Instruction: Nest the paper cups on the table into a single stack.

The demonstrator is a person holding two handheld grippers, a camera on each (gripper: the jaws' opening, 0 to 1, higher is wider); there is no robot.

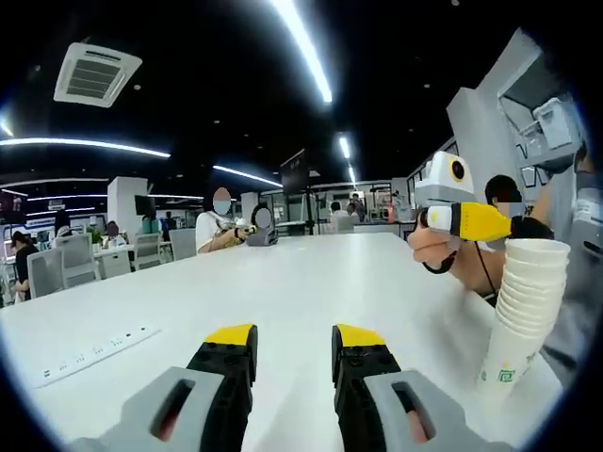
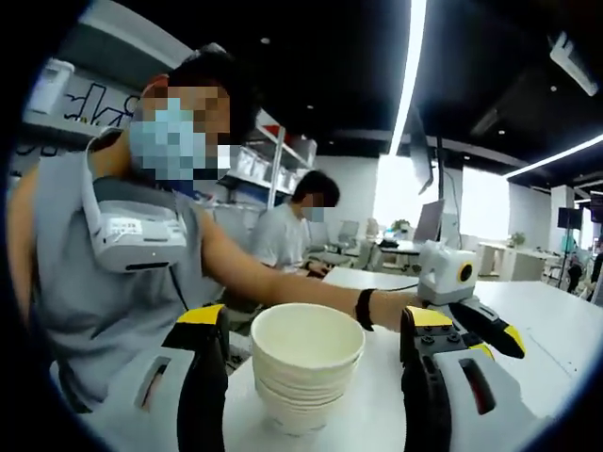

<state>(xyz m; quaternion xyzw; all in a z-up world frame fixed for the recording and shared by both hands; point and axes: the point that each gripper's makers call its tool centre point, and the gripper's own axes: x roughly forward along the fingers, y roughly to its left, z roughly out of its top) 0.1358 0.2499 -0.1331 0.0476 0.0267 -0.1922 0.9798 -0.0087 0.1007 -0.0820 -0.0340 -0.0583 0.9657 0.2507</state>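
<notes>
The cups [image 2: 305, 367] stand nested in one stack on the table [image 1: 311, 282]. The right gripper [image 2: 311, 377] is spread open around the stack; the left gripper [image 1: 292, 353] is open, well apart from it.

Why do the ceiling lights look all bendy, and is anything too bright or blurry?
Left gripper view: the fisheye lens bows the ceiling light strips into curves, and the white table has soft glare. Right gripper view: the window is washed-out bright, the stack of paper cups looks sharp, and the far desks are hazy.
</notes>
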